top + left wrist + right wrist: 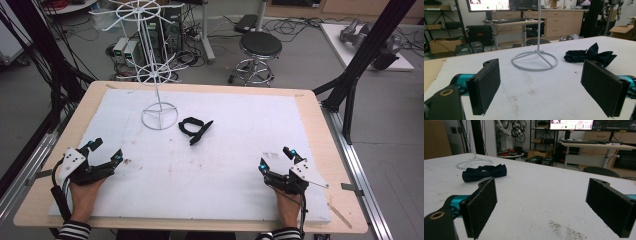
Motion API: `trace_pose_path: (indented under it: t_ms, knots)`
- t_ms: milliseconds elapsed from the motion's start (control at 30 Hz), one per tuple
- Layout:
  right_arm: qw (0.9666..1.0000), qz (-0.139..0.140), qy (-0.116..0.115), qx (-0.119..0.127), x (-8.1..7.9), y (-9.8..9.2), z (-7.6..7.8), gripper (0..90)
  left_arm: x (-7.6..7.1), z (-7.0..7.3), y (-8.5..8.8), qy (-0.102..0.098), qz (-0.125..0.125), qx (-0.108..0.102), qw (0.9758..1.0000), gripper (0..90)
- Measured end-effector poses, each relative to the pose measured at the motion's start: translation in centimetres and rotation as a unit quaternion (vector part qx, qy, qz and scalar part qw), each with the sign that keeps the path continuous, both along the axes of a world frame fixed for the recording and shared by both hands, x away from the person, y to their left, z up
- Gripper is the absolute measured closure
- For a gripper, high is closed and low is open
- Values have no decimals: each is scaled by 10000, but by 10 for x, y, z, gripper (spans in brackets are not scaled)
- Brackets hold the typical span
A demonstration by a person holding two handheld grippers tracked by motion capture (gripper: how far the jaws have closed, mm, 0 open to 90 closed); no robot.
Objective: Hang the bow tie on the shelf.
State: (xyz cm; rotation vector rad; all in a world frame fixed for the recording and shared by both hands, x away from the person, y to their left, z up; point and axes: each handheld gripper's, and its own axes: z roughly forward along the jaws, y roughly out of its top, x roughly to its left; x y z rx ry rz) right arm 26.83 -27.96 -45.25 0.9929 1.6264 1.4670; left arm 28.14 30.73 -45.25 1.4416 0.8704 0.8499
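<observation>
- Closest to me, both grippers sit low at the near edge of the table (pixel 45 200), one in each hand, striped sleeves poking in from the bottom of the high view.
- Left gripper (pixel 106 151) is at the near-left corner of the white mat (pixel 225 165), jaws spread wide apart, nothing between them. In the left gripper view its black pads (pixel 486 85) frame bare mat with a few brownish stains.
- Right gripper (pixel 276 159) is at the near-right side, jaws also wide apart and holding nothing. There's a dark smudgy patch on the mat right in front of it, which you can see in the right gripper view too.
- Further in, roughly mid-table, lies the dark navy bow tie (pixel 194 128) flat on the mat, well apart from both grippers. It shows ahead-right in the left gripper view (pixel 590 55) and ahead-left in the right gripper view (pixel 484 172).
- Just beside the bow tie, to its left, is the ring base of the white wire stand (pixel 159 116), with its pole going up to spoked wheels.
- Past the table: a black stool (pixel 260 47) and cables on the floor.
</observation>
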Motion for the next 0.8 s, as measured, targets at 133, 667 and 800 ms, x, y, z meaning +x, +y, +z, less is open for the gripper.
trace_pose_path:
  t_ms: [133, 667, 800]
  knots:
    - [10000, -3, 11, 21, 0, 0, 0, 91, 1, 0, 1, 30, -16, -31, 10000, 163]
    - [10000, -30, 43, 79, 0, -1, 0, 91, 7, 16, -8, 276, -235, 180, 9992, 163]
    - [9999, -25, 53, 94, 0, -1, 0, 91, 11, 26, -14, 317, -318, 237, 9987, 163]
